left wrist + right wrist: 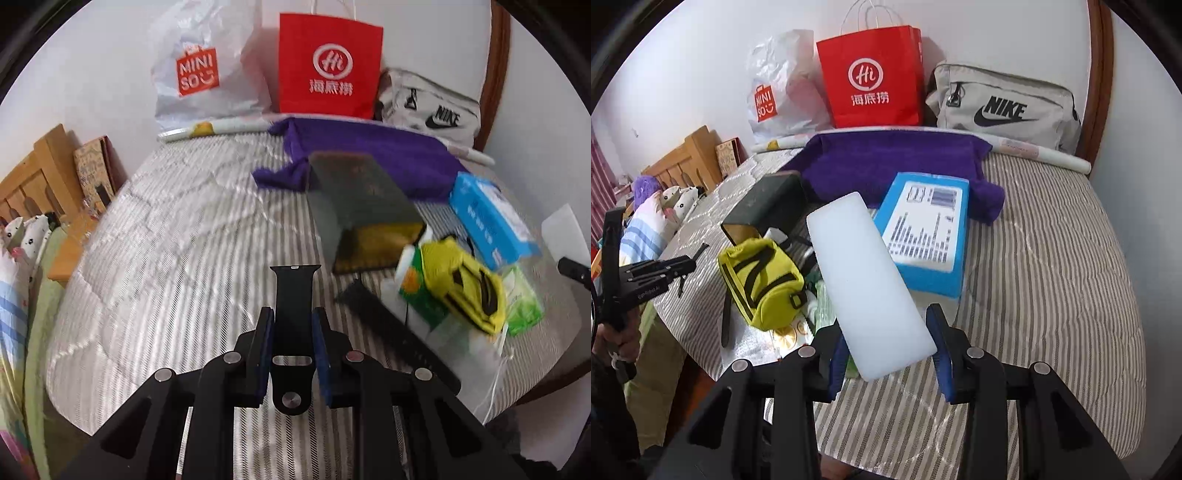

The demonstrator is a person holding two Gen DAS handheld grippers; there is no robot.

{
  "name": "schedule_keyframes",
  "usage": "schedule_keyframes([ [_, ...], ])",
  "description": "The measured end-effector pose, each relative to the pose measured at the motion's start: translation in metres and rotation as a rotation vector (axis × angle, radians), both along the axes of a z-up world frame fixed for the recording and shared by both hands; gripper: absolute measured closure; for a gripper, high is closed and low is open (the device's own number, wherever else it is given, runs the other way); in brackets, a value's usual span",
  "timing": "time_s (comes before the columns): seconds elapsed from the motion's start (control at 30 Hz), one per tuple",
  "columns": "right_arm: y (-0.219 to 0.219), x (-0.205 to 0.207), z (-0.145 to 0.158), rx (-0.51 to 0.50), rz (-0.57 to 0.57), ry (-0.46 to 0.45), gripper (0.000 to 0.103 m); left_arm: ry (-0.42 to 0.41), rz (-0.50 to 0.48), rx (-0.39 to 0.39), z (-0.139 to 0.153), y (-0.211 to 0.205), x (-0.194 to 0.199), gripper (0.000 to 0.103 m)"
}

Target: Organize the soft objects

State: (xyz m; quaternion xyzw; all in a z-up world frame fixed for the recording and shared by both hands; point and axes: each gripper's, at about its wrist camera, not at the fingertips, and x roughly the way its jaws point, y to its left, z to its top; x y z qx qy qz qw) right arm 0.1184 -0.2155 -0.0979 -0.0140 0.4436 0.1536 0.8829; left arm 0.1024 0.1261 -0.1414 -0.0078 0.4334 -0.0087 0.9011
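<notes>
My left gripper [293,317] is shut on a black watch strap [293,291], which it holds above the striped bed cover [166,258]. A second black strap [384,325] lies on the cover to its right. In the right wrist view my right gripper [886,343] is shut on a white foam block [864,273], which is raised and tilted over the pile. Under and around the block are a yellow-green pouch [761,280], a blue box [923,229], a dark green box [768,203] and a purple towel [897,162]. The left gripper [679,266] shows at the left edge of that view.
A red paper bag [871,77], a white plastic shopping bag [779,92] and a grey Nike bag [1004,107] stand against the wall at the back. Green packs [421,295] lie by the pouch. A wooden headboard [33,173] and pillows are at the left.
</notes>
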Motion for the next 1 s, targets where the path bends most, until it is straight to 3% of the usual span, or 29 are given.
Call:
schedule_keyframes([
  [0.23,-0.005,0.021,0.013,0.015,-0.005,-0.025,0.064,-0.038,0.009,0.004,0.031,0.003,0.014,0.083],
  [0.57,-0.005,0.070,0.025,0.020,-0.002,-0.048,0.064,-0.084,-0.005,0.005,0.063,-0.006,0.063,0.083],
  [1.0,0.003,0.145,0.030,-0.009,-0.014,-0.059,0.064,-0.070,-0.047,-0.034,0.065,-0.022,0.142,0.083],
])
